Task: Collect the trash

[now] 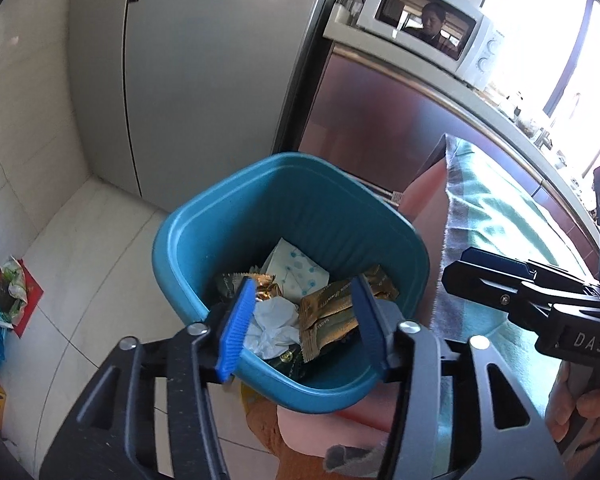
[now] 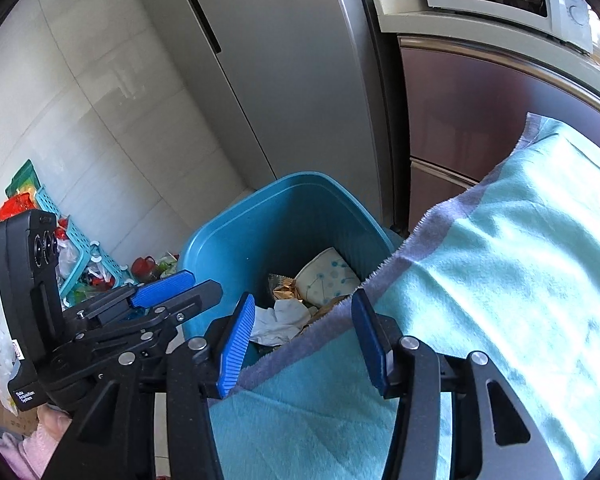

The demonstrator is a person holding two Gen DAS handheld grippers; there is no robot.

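Note:
A teal waste bin [image 1: 180, 240] stands on the floor and holds trash: a crumpled white tissue [image 1: 272, 328], gold snack wrappers [image 1: 332, 308] and a white packet with blue dots [image 1: 296, 268]. My left gripper [image 1: 300, 320] hovers open over the bin's near rim, with nothing between its blue pads. My right gripper [image 2: 304, 336] is open too, above the edge of a teal towel [image 2: 500, 280] beside the bin [image 2: 220, 232]. The tissue [image 2: 280, 320] shows past it. Both grippers sit side by side.
A grey fridge [image 1: 200, 80] stands behind the bin, and a white microwave [image 1: 428, 28] sits on a counter to the right. Bags, a pale blue basket [image 2: 72, 248] and clutter lie on the tiled floor at the left. A hand [image 1: 572, 412] holds the right gripper's handle.

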